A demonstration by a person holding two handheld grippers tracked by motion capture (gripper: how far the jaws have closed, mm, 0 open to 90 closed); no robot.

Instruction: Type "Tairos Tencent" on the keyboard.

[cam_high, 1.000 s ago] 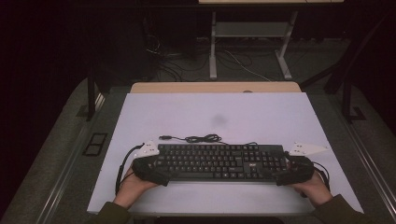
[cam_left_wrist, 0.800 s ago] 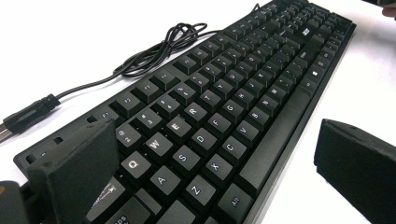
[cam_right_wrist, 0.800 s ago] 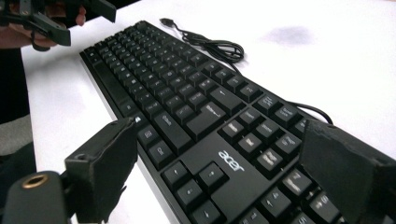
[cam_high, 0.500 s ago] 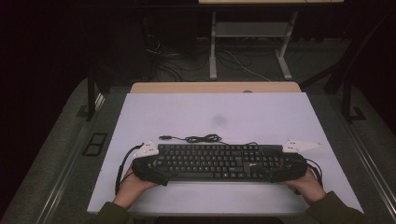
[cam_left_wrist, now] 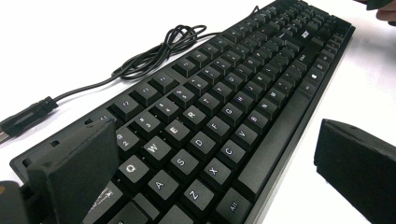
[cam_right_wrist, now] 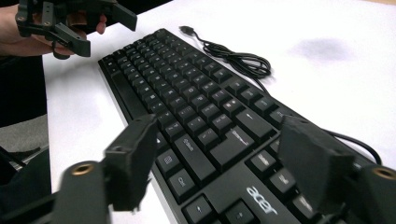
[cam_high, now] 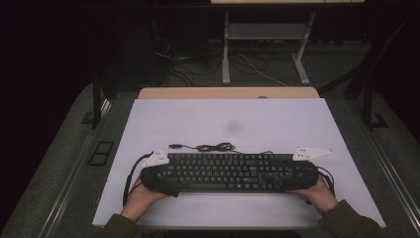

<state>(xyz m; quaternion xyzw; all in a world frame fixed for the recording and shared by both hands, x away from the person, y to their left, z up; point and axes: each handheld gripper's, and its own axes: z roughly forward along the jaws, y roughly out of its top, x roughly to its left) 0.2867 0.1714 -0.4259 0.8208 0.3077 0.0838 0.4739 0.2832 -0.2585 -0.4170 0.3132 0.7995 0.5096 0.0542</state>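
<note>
Black plastic: keyboard (cam_high: 230,172) lies flat on white table (cam_high: 237,119), near edge, long side running left to right.
Cable: its cord (cam_high: 213,147) is coiled just beyond the far edge, plug end loose on the table, unplugged.
Left gripper (cam_high: 159,174): I have it at the keyboard's left end, same spot as a second ago. Jaws spread wide across the end in the left gripper view, one over the far corner by the number row, the other off the near edge over bare table. Pads not pressing, nothing held.
Right gripper (cam_high: 297,174): I have slid it inward along the table, so it now covers the keyboard's right end where a second ago it sat just off that end. Jaws have just been closing, and the keyboard's end sits between them, but in the right gripper view I see no pad pressing on the case yet.
Meaning: I judge both ends are being bracketed for a two-handed lift or shift; right side is catching up with the left, grip not made.
Writing: "acer" (cam_right_wrist: 260,200) in white on the right end of the case; key legends Q W E R, A S, Z X C V and "Alt" (cam_left_wrist: 233,206) readable at the left end.
Risk: uneven clamp could tip the board.
</note>
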